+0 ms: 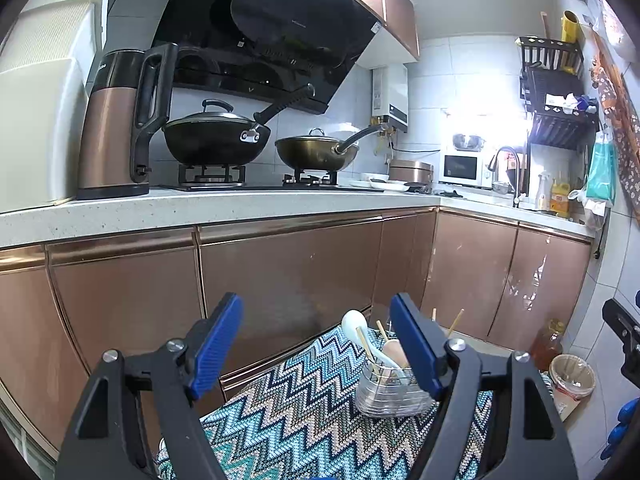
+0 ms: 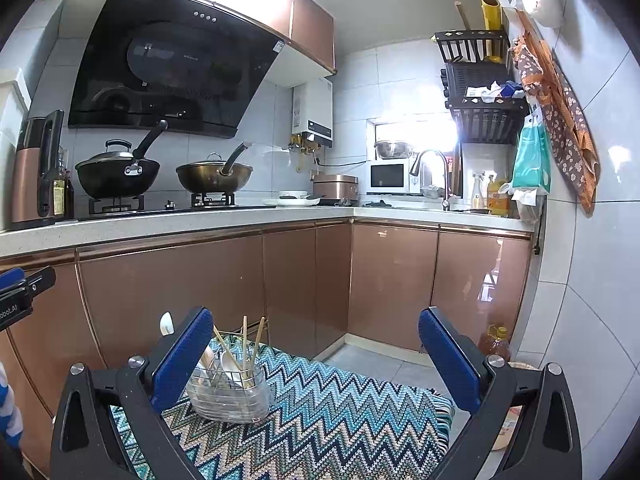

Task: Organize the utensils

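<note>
Left gripper (image 1: 316, 344): black frame, blue ribbed pads, jaws spread wide, nothing between them. It hangs above a zigzag-patterned woven cloth in blue, teal, beige and black (image 1: 304, 412).

Right gripper (image 2: 316, 360): same build, jaws spread wide, empty. It hangs over the same zigzag cloth (image 2: 340, 412).

Task item: clear plastic utensil holder with a wire rack inside (image 1: 390, 394), standing upright on the cloth. From the left gripper it sits ahead and to the right, partly hidden behind the right-hand blue pad (image 1: 416, 348). From the right gripper the holder (image 2: 230, 394) sits ahead and to the left, just beside the left-hand blue pad (image 2: 182, 356), which covers its near-left edge.

Contents of holder: a white ceramic spoon (image 1: 353, 320) with bowl upward, pale wooden chopsticks (image 2: 245, 340) leaning at varied angles, and a light wooden spoon (image 1: 394, 350). Exact count of pieces cannot be read.

Beyond both tools: copper-coloured glossy cabinet doors (image 2: 304, 280) under a speckled pale worktop (image 2: 160, 224). Two lidded dark woks (image 2: 118, 176) stand on a gas hob. An amber bottle with a yellow cap (image 2: 495, 344) stands on the floor, ahead and right of the right gripper.
</note>
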`<state>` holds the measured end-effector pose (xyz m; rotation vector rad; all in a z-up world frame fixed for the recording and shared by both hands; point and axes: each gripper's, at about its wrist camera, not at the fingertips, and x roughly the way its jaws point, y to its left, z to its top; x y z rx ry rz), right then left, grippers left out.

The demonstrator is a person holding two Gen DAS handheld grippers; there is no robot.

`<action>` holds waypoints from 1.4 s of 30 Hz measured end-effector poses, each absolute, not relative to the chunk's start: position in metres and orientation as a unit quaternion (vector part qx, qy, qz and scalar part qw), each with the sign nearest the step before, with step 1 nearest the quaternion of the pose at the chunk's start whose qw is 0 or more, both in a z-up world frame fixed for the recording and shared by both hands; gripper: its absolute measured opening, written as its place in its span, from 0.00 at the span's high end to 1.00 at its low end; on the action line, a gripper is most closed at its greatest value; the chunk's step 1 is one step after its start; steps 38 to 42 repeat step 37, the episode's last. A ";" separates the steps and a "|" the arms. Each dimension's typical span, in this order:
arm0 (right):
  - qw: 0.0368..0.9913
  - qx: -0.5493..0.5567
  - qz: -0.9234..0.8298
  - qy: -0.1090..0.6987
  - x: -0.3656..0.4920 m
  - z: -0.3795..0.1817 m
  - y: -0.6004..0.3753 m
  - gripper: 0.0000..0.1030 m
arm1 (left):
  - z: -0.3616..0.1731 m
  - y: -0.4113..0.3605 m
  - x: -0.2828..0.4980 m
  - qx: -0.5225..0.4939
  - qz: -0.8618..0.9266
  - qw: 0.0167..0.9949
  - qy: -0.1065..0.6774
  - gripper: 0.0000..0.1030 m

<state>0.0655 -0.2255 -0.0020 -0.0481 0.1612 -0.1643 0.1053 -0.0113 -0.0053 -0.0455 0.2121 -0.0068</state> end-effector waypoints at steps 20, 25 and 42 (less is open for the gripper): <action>0.992 -0.025 -0.083 0.093 0.072 -0.008 -0.229 0.00 | -0.008 -0.008 0.114 -0.022 -0.001 0.993 0.113 0.27; 0.992 -0.025 -0.083 0.094 0.073 -0.008 -0.231 0.00 | -0.010 -0.008 0.115 -0.019 -0.001 0.993 0.115 0.27; 0.991 -0.027 -0.086 0.096 0.073 -0.011 -0.235 0.00 | -0.011 -0.010 0.114 -0.018 -0.006 0.993 0.117 0.27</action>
